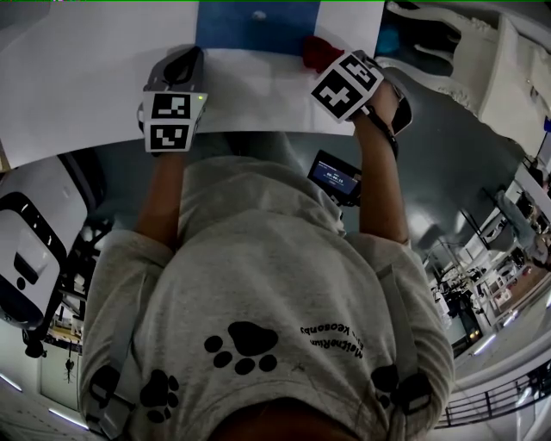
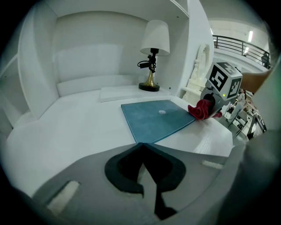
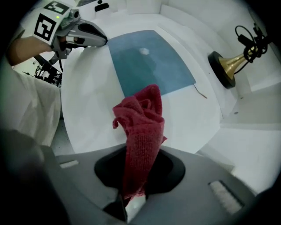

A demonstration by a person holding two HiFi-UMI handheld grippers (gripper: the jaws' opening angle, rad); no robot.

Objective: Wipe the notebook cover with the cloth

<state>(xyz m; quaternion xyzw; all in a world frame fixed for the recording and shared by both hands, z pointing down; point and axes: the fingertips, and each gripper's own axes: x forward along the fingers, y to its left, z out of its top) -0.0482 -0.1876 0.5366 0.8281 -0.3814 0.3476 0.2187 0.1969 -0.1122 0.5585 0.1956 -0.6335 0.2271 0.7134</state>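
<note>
A blue notebook (image 1: 258, 24) lies flat on the white table (image 1: 77, 86), with a small pale spot on its cover (image 2: 163, 112). My right gripper (image 1: 334, 62) is shut on a red cloth (image 3: 141, 127), which stands bunched up from its jaws. It hovers just off the notebook's right near corner, and the cloth (image 2: 201, 110) is beside that edge, not on the cover. My left gripper (image 2: 141, 145) is shut with nothing in it. It points at the notebook's near left corner from a short way back.
A brass lamp with a white shade (image 2: 153, 57) stands at the back beyond the notebook, its base (image 3: 228, 68) and cable to the right. White alcove walls (image 2: 39, 79) close in the left and back. The table's near edge (image 1: 258, 133) is close to the person's body.
</note>
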